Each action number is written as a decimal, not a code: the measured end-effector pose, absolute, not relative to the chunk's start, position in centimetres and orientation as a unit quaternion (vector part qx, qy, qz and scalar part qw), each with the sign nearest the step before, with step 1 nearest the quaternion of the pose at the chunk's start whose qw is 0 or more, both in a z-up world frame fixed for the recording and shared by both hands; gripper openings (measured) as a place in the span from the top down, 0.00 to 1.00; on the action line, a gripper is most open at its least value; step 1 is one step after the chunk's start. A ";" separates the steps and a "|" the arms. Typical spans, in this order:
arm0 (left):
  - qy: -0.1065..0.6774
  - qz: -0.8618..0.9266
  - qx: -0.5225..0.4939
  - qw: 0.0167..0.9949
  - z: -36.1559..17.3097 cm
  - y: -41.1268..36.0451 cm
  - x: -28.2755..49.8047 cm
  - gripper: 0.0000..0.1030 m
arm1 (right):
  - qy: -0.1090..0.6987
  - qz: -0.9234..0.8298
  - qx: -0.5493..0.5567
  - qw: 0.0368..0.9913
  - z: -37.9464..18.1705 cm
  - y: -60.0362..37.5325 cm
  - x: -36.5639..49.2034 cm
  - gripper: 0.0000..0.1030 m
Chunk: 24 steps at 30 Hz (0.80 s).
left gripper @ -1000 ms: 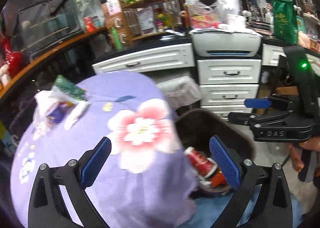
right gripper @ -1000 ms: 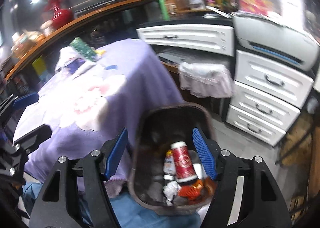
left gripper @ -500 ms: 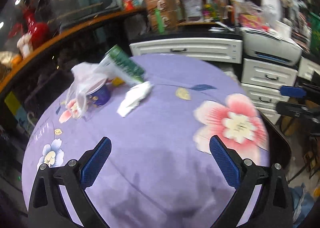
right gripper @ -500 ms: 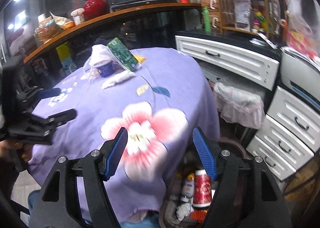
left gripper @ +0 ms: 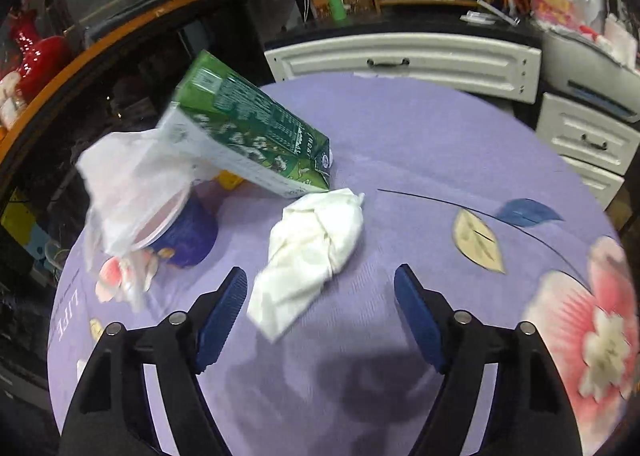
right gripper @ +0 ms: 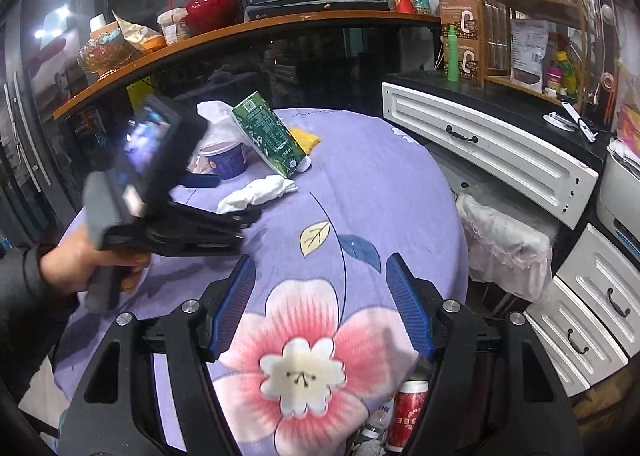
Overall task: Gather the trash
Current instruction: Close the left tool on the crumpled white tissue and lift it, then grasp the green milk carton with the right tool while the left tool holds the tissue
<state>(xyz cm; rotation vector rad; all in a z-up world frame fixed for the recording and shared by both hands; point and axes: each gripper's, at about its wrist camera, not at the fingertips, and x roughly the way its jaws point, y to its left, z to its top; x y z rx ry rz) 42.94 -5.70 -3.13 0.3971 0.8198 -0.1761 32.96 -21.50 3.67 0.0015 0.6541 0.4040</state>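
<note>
On the purple flowered tablecloth (left gripper: pixel 400 144) lies a crumpled white tissue (left gripper: pixel 312 252). Behind it a green carton (left gripper: pixel 248 140) leans over a blue cup (left gripper: pixel 188 236) draped with a white plastic bag (left gripper: pixel 132 184). My left gripper (left gripper: pixel 320 280) hovers just in front of the tissue. Its jaws are closing, with the tissue's near end between them and the pads not pressing on it. The right wrist view shows that left gripper (right gripper: pixel 230 202) in a hand (right gripper: pixel 76 264), at the tissue (right gripper: pixel 260 192). My right gripper (right gripper: pixel 320 268) is open and empty above the cloth's pink flower.
The trash bin, holding a red can (right gripper: pixel 408 412), peeks out under the table's near edge. White drawers (right gripper: pixel 480 152) and a hanging plastic bag (right gripper: pixel 504 240) stand right of the table. A wooden counter with a red vase (right gripper: pixel 208 0) curves behind it. A yellow scrap (right gripper: pixel 306 140) lies beside the carton.
Both views swung from the bin up to the table. My left gripper moved in toward the tissue and its jaws narrowed. My right gripper rose from over the bin, still open.
</note>
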 end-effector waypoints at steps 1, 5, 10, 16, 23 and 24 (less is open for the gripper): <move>0.397 -0.083 0.191 0.894 -3.3 -5.8 43.3 0.32 | 0.320 0.197 -0.001 0.927 3.7 -21.4 33.4 0.34; 0.404 -0.080 0.183 0.893 -4.1 -5.6 45.0 0.52 | 0.323 0.199 -0.006 0.925 3.7 -20.8 34.7 0.34; 0.405 -0.079 0.160 0.897 -3.5 -4.3 45.1 0.87 | 0.323 0.209 0.001 0.923 3.7 -20.2 36.6 0.34; 0.372 -0.076 0.113 0.918 -0.9 -1.5 42.2 0.92 | 0.324 0.230 -0.008 0.918 3.8 -18.0 39.2 0.34; 0.319 -0.060 0.026 0.945 2.3 3.4 36.7 0.92 | 0.313 0.253 -0.060 0.914 3.6 -13.9 41.8 0.34; 0.314 -0.054 0.018 0.948 2.4 3.9 36.5 0.92 | 0.312 0.258 -0.072 0.912 3.4 -13.1 42.1 0.34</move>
